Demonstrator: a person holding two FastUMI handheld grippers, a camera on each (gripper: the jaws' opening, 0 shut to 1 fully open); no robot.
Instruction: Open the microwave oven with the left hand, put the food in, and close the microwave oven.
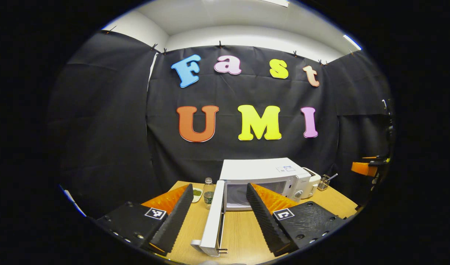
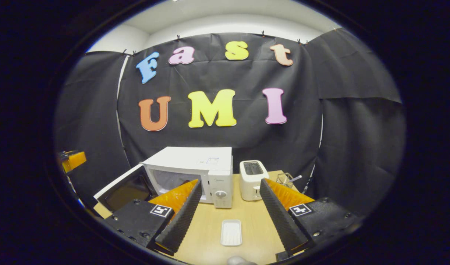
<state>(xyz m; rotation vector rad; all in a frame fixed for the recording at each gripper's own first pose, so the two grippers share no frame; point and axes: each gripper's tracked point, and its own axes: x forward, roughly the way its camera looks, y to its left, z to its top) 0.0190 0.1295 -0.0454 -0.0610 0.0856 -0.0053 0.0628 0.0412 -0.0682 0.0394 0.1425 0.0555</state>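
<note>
The white microwave (image 1: 263, 171) stands at the back of the wooden table (image 1: 239, 232). Its door (image 1: 213, 221) is swung wide open toward me, edge-on between my left gripper's fingers, and the cavity (image 1: 239, 195) shows behind it. My left gripper (image 1: 220, 189) is open and holds nothing. In the right gripper view the microwave (image 2: 195, 167) sits left of centre with its door (image 2: 123, 189) hanging open to the left. A white rectangular tray (image 2: 231, 232) lies on the table below and between the fingers of my right gripper (image 2: 231, 183), which is open and apart from the tray.
A white toaster (image 2: 251, 178) stands right of the microwave, with a wire basket (image 2: 284, 179) beyond it. A clear bottle (image 1: 208, 191) and a small dish of green stuff (image 1: 197, 192) sit left of the door. The other gripper's orange part (image 2: 72, 160) shows far left.
</note>
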